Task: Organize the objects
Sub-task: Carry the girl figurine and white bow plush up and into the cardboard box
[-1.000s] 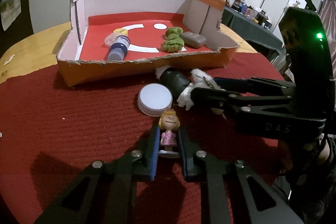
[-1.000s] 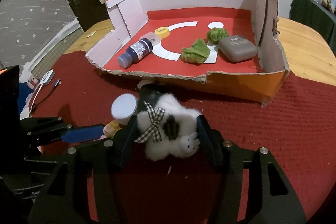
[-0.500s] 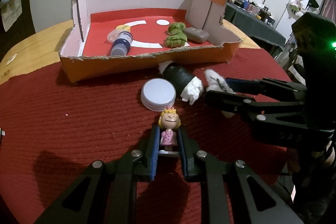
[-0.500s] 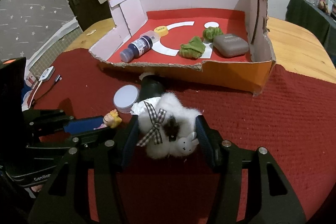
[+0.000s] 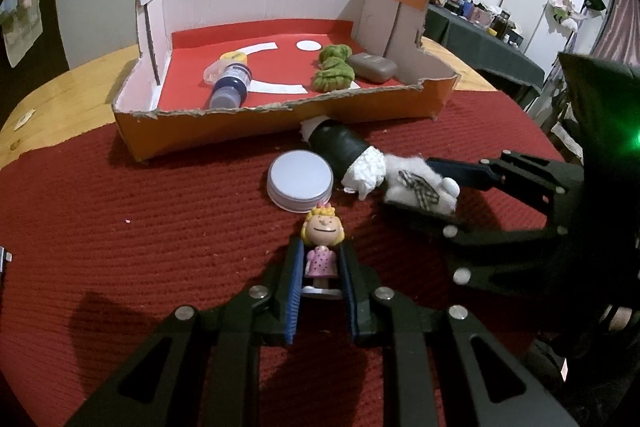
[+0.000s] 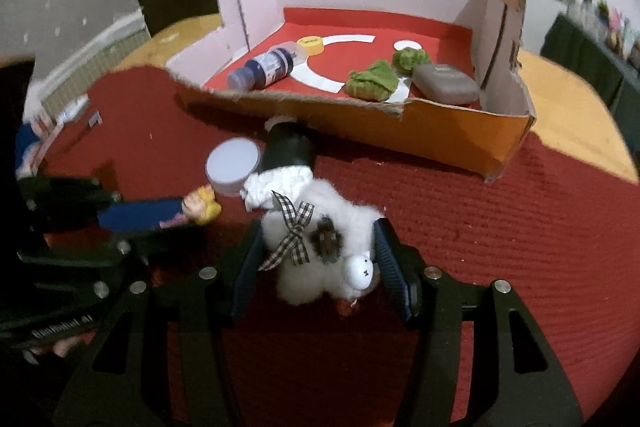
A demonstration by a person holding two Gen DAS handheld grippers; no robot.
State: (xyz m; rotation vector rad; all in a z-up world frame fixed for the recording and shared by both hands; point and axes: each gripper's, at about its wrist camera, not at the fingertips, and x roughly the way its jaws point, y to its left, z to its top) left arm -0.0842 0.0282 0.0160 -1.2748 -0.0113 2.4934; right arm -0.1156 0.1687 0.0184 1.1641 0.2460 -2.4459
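Left wrist view: I hold my left gripper (image 5: 320,277) clamped narrow on a small figurine (image 5: 321,251), yellow-haired with a pink dotted dress and a round base. Its long axis runs along the fingers, head pointing toward the cardboard tray (image 5: 280,123). It sits over the red mat (image 5: 140,227) on the desk, toward the near edge. Just beyond its head lies a white lid (image 5: 300,180), flat side up. Beside the lid a black cylinder (image 5: 340,147) lies on its side, one end touching the tray's front wall. My right gripper (image 5: 432,187) enters from the right, closed on a white plush toy (image 5: 420,185).

Right wrist view: my right gripper (image 6: 320,251) grips the plush toy (image 6: 320,251) at moderate width, pads pressed into its fleece. The toy is fluffy white with a checked ribbon bow and a small smooth face; its long axis runs along the fingers, face end nearest the camera. Its far end touches the black cylinder (image 6: 288,147). The tray (image 6: 440,135) holds a dark bottle (image 6: 266,67) on its side, green cloth lumps (image 6: 372,81) and a grey case (image 6: 444,83).
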